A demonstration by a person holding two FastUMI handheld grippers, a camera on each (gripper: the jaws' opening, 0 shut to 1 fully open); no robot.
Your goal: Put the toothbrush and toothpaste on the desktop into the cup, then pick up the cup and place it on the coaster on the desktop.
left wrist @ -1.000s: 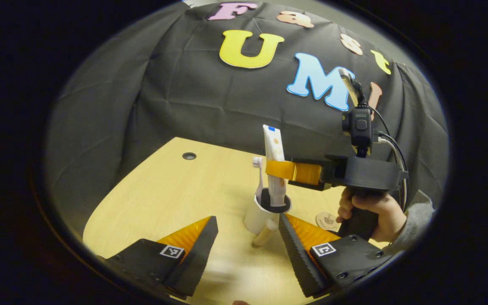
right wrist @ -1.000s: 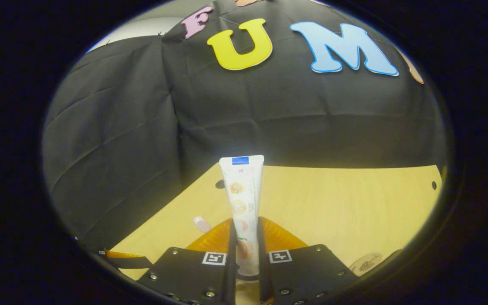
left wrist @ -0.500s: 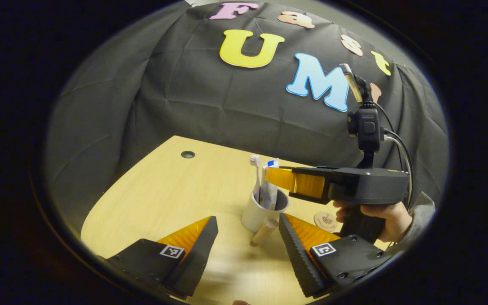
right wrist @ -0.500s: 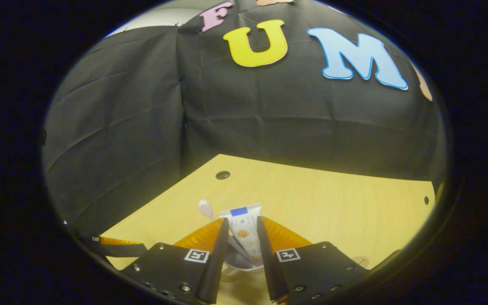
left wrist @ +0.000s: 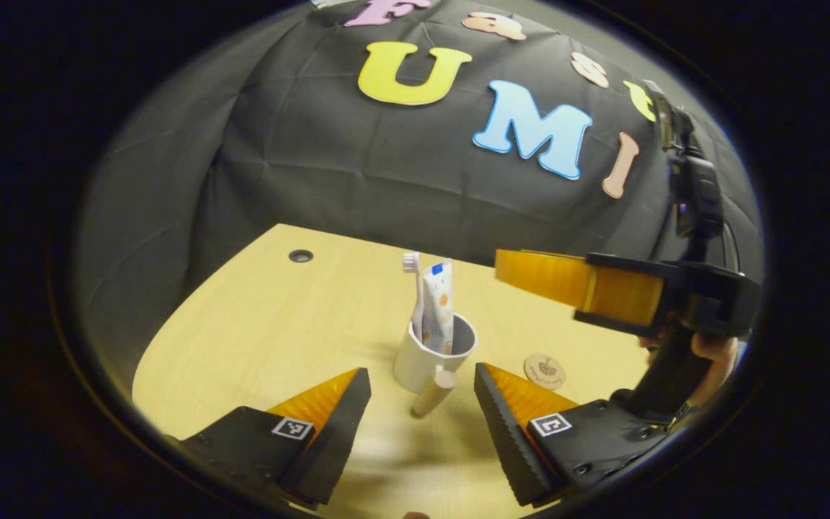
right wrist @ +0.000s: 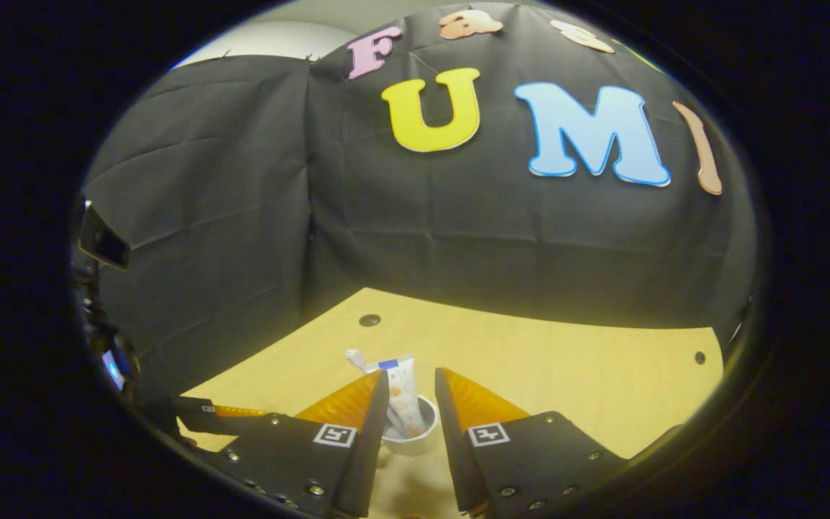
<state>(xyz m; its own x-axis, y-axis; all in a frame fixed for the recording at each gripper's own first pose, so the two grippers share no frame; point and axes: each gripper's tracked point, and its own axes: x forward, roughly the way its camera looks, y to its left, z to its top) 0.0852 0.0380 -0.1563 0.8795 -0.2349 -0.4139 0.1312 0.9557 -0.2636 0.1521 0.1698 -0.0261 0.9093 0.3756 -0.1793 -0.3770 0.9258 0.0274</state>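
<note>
A white cup (left wrist: 418, 360) with a wooden handle (left wrist: 433, 393) stands upright on the wooden desk (left wrist: 278, 324). Inside it stand the toothbrush (left wrist: 412, 288) and the toothpaste tube (left wrist: 438, 303). A small round coaster (left wrist: 545, 371) lies to the right of the cup. My left gripper (left wrist: 421, 375) is open, low and just in front of the cup. My right gripper (left wrist: 505, 267), held by a hand, hovers above and to the right of the cup. In the right gripper view my right gripper (right wrist: 412, 375) is open above the cup (right wrist: 408, 432), with the toothpaste (right wrist: 402, 389) and the toothbrush head (right wrist: 354, 357) below it.
The desk has a cable hole at the back left (left wrist: 300, 256) and another near its right edge (right wrist: 699, 357). The black cloth wall closes off the back. In the right gripper view the left gripper (right wrist: 206, 412) lies low at the left.
My right gripper let go of the toothpaste, which dropped into the cup beside the toothbrush. It then rose and drew back to the right. My left gripper barely moved.
</note>
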